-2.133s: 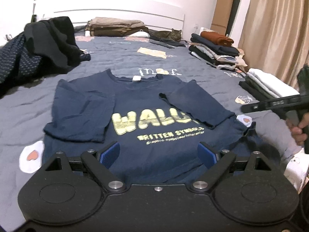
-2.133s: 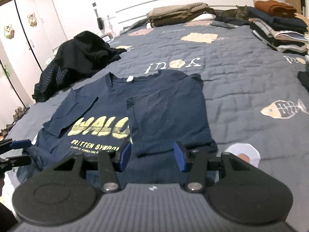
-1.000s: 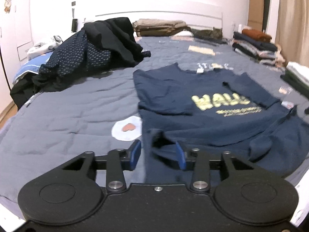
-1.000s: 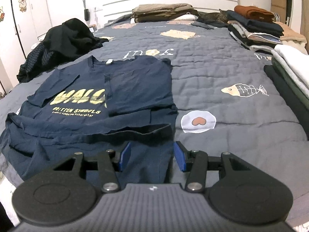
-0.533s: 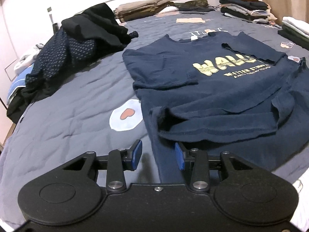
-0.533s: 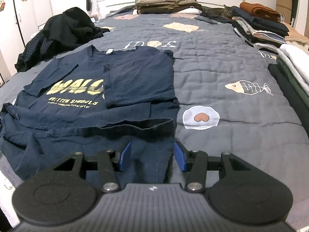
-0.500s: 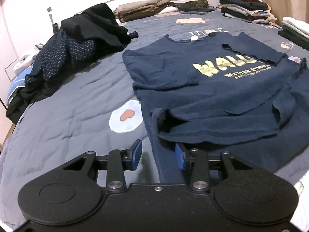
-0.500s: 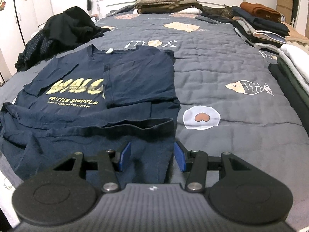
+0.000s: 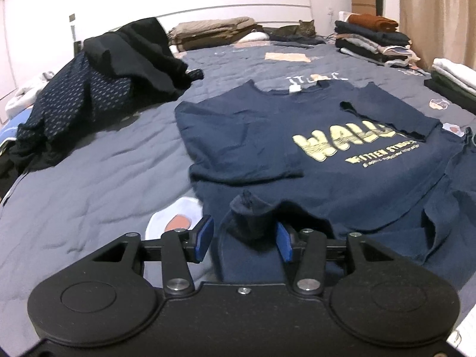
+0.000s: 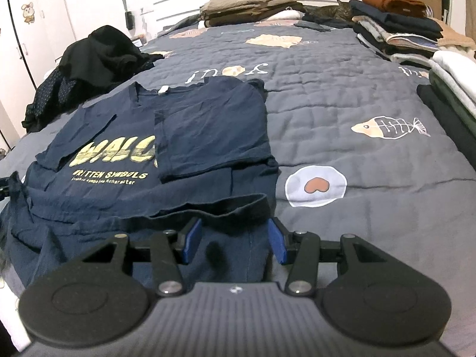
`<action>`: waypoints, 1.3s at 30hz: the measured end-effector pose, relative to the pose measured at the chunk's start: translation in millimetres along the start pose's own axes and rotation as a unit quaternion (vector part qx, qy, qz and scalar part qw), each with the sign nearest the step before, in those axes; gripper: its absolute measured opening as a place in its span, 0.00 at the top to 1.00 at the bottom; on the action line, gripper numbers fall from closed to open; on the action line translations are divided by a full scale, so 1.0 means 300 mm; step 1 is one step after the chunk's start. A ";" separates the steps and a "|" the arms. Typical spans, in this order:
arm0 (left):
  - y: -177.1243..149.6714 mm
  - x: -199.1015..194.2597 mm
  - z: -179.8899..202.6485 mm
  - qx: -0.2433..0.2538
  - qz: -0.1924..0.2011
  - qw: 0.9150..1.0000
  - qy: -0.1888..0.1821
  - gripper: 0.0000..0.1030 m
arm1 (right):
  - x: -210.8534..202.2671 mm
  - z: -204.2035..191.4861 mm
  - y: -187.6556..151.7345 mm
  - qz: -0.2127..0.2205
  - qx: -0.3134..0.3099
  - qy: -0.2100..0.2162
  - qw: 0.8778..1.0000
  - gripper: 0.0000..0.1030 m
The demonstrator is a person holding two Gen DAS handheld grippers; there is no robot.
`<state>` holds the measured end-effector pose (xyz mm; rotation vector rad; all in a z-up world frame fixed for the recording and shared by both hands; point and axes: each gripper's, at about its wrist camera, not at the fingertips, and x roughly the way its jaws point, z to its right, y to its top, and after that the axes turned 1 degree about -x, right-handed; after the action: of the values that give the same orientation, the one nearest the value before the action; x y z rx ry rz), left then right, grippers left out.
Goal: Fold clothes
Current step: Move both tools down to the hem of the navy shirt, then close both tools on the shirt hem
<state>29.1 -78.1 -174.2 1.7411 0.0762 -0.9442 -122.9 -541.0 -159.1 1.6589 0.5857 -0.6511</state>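
- I see the navy cotton T-shirt with yellow lettering [image 9: 342, 160] lying face up on the grey quilted bedspread [image 9: 98, 178], both sleeves folded inward, its bottom hem doubled up toward the print
- My left gripper [image 9: 243, 235] has its jaws opening; a raised bunch of the hem stands between the blue pads, neither pad pressing it
- My right gripper [image 10: 235, 238] stands spread over the hem's other corner, pads [image 10: 190, 239] clear of the cloth
- Folded stacks of clothes [image 10: 395, 26] line the bed's far edge
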 end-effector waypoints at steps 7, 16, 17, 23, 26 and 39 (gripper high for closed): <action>0.028 0.036 0.018 -0.004 0.007 1.000 -0.014 0.56 | 0.021 -0.001 -0.002 -0.005 -0.003 0.004 1.000 0.53; 0.048 0.088 -0.007 -0.047 -0.017 0.999 -0.019 0.48 | 0.032 0.033 -0.011 -0.006 0.023 0.008 1.000 0.53; 0.051 0.092 -0.012 -0.059 -0.020 0.998 -0.028 0.48 | 0.035 0.036 -0.011 -0.006 0.027 0.010 1.000 0.53; 0.068 0.093 -0.011 -0.061 -0.046 0.997 -0.018 0.67 | 0.053 0.033 -0.011 -0.005 0.030 0.009 0.999 0.53; 0.070 0.084 -0.031 -0.080 -0.064 0.995 -0.018 0.67 | 0.058 0.029 -0.012 -0.006 0.025 0.007 1.000 0.53; 0.079 0.100 -0.029 -0.083 -0.082 0.993 -0.032 0.66 | 0.084 0.002 0.008 0.001 0.006 0.002 1.000 0.53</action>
<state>65.9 -92.1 -173.6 1.5680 0.2525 -1.0817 -103.2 -541.4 -175.1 1.6729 0.5840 -0.6512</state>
